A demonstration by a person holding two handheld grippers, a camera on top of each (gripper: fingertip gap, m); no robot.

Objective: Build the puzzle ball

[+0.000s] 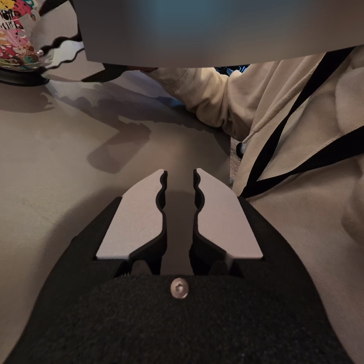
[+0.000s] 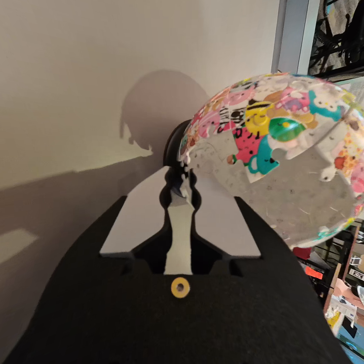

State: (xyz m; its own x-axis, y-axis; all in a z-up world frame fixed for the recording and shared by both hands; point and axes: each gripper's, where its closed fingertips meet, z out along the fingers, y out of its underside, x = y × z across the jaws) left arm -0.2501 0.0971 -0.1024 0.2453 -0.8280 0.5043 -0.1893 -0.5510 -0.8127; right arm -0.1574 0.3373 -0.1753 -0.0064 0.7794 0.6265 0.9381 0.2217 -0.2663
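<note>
Left hand-held gripper parted, empty; right hand-held gripper clenched on puzzle ball edge; writing unreadable.

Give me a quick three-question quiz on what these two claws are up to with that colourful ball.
1. True or false: the left claw is gripping something.
2. The puzzle ball sits on: A) a black stand; B) a plate; C) a book.
3. Fill in: the right claw is shut on a thin ____ at the ball's unfinished edge.

Key: 1 false, it is open and empty over the table. 2 A. 3 puzzle piece.
</note>
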